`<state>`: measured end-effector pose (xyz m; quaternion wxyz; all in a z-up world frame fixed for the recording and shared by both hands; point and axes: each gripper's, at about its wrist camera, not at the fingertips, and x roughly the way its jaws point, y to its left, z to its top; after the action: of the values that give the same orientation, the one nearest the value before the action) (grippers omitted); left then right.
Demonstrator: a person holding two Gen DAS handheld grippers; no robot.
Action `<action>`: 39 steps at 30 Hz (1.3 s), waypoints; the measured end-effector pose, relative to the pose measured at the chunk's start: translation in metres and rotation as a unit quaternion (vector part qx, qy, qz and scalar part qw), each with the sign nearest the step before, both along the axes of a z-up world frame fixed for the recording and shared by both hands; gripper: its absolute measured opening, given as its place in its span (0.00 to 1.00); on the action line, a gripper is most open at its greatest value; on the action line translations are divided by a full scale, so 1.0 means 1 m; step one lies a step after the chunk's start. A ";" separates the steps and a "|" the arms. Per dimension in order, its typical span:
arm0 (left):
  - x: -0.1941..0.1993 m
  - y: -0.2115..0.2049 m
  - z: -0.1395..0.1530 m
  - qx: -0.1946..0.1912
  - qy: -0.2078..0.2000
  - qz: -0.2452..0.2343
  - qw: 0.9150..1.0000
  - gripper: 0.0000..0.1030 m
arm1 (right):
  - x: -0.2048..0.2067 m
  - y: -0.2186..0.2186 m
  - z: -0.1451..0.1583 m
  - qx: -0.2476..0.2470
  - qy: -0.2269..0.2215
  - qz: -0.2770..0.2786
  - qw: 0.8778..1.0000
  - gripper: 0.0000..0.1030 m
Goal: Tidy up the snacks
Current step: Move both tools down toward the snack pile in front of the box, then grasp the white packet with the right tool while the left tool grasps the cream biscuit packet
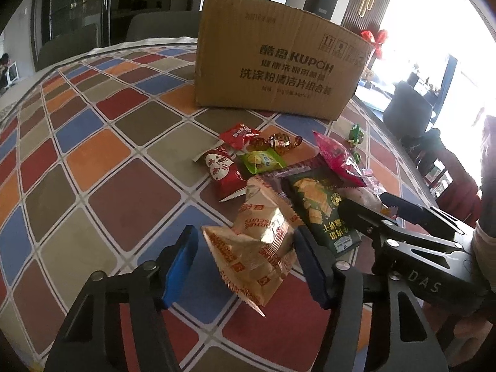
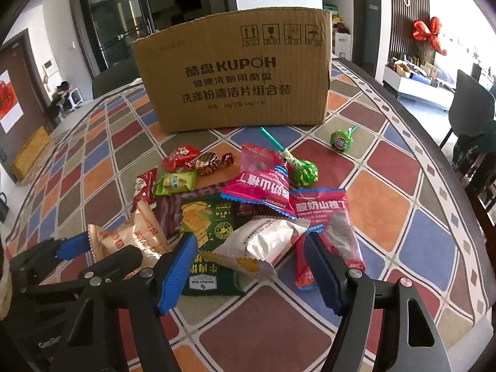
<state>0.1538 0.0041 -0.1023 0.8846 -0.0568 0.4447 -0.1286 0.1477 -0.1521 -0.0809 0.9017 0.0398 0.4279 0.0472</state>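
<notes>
A pile of snacks lies on the checkered tablecloth (image 1: 108, 167) in front of a cardboard box (image 1: 272, 62), also in the right wrist view (image 2: 235, 71). My left gripper (image 1: 245, 266) is open around two beige biscuit packets (image 1: 260, 241), its fingers beside them. My right gripper (image 2: 251, 272) is open around a white and yellow packet (image 2: 260, 248). A dark green cracker bag (image 2: 207, 223), pink hawthorn packets (image 2: 263, 186), red packets (image 1: 223, 170), wrapped candies (image 2: 210, 161) and green lollipops (image 2: 303, 170) lie around. The right gripper (image 1: 381, 210) shows in the left wrist view, at the right.
The box stands upright at the far side of the round table. A lone green lollipop (image 2: 341, 139) lies to the right of the pile. Dark chairs (image 2: 471, 102) stand beyond the table's right edge. The table edge (image 2: 440, 155) curves along the right.
</notes>
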 end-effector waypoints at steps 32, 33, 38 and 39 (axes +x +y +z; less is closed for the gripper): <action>-0.014 -0.014 0.031 0.006 -0.031 -0.003 1.000 0.32 | -0.016 -0.006 0.022 0.022 -0.014 0.021 0.999 0.37; -0.016 -0.014 0.034 0.007 -0.036 -0.002 0.999 0.32 | -0.017 -0.006 0.025 0.023 -0.017 0.023 0.999 0.37; -0.021 -0.015 0.049 0.014 -0.058 0.002 0.998 0.32 | -0.023 -0.005 0.035 0.031 -0.031 0.030 0.999 0.37; -0.021 -0.015 0.052 0.014 -0.062 0.003 0.998 0.32 | -0.023 -0.005 0.038 0.030 -0.036 0.031 0.998 0.37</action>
<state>0.1332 -0.0112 -0.0500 0.9117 -0.0375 0.3905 -0.1225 0.1245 -0.1568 -0.0425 0.9131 0.0520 0.3942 0.0900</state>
